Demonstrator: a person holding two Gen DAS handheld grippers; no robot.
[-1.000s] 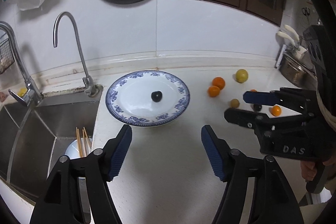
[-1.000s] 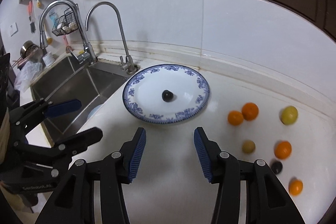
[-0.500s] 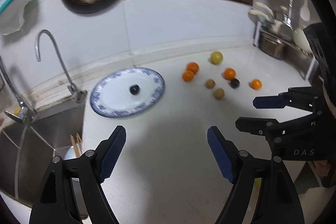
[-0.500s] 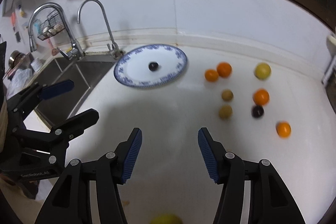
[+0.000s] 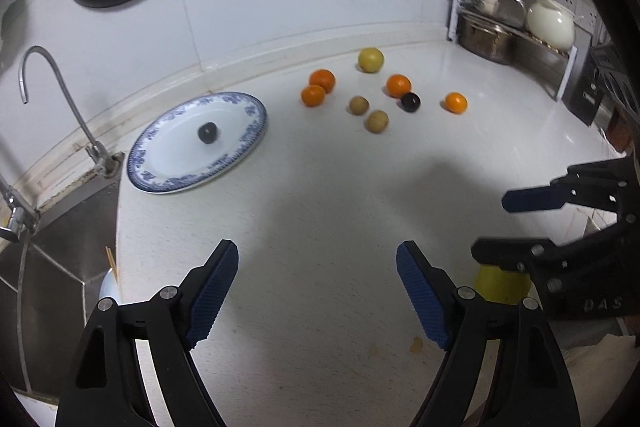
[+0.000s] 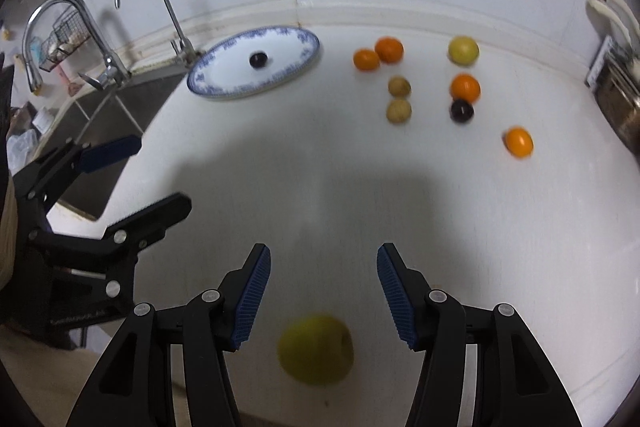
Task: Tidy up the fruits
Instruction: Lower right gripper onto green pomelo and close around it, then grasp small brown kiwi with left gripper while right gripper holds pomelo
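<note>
Fruit lies scattered on the white counter [image 5: 320, 211], most of it well beyond both claws. A blue-rimmed plate [image 5: 160, 167] sits near the sink [image 6: 116, 131] and faucet [image 5: 60, 99], with one dark plum [image 5: 208, 133] resting at its middle. To the right of the plate, apart from it, are two oranges [image 5: 318, 89] touching each other, a yellow-green fruit [image 5: 371, 59] nearest the wall, a third orange [image 5: 398, 85] just beside a second dark plum [image 5: 411, 102], two small brown fruits [image 5: 368, 113] close together, and a lone small orange [image 5: 456, 103] farthest right.

The left claw [image 5: 318, 291] hovers over bare counter with its blue pads spread wide — nothing between them. The right claw [image 6: 324, 295] is likewise spread apart, and a large yellow-green fruit [image 6: 316, 349] — blurred — lies on the counter below and slightly behind its fingertips, between the two finger arms, not gripped. From the left wrist view this same fruit shows partly hidden behind the right claw's lower finger. A utensil rack [image 5: 516, 27] stands at the far right corner.
</note>
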